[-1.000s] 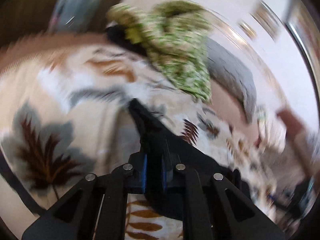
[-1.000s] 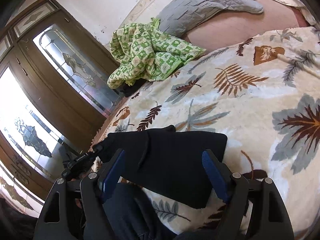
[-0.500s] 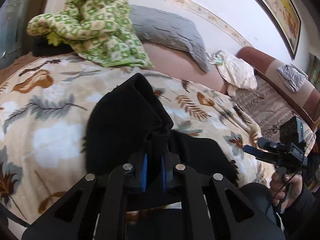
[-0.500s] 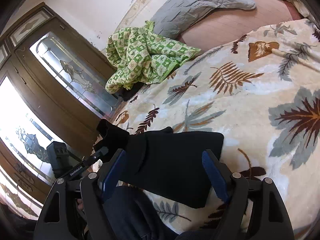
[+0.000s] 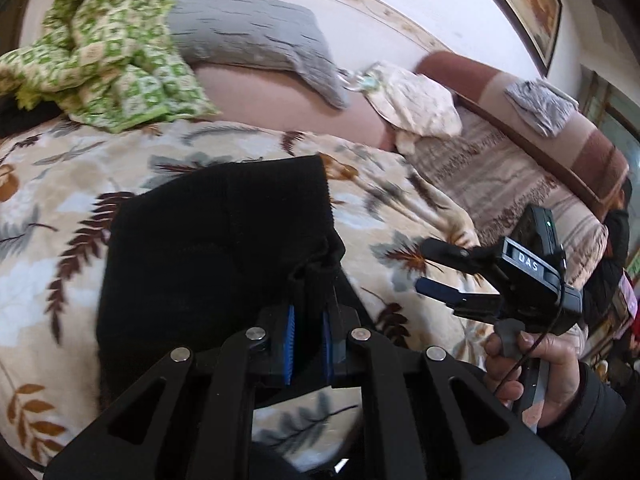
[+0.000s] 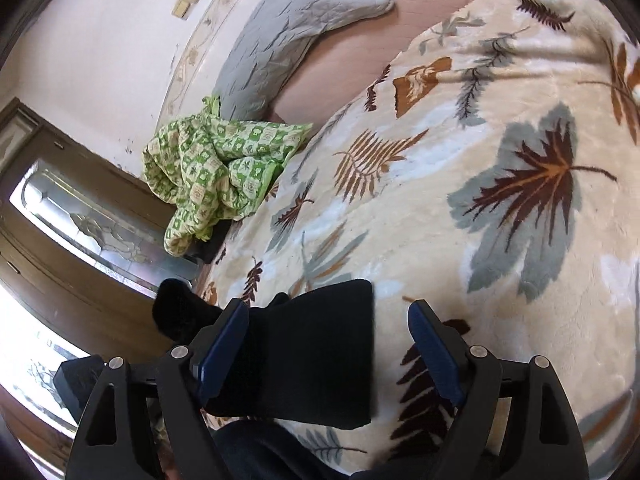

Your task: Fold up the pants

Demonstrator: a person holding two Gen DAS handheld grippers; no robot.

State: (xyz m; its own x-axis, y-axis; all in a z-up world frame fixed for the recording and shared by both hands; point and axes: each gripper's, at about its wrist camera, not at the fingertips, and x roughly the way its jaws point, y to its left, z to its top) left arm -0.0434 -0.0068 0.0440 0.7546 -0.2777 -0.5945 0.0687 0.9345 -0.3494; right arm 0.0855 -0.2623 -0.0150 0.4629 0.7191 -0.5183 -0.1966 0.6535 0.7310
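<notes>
While the left tongs (image 5: 307,346) clamp a bunched fold of the black pants (image 5: 208,240) above the leaf-print blanket (image 5: 52,280), the right tongs (image 6: 328,344) have just been opening, wide and empty.

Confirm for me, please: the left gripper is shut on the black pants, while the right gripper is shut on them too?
Only partly: the left gripper is shut on the black pants, but the right gripper is open, its pads clear of the cloth, as the right wrist view shows.

You get soft daylight, glare from the glass door panels (image 6: 92,224), mild motion blur, and heavy fisheye bending at edges.
</notes>
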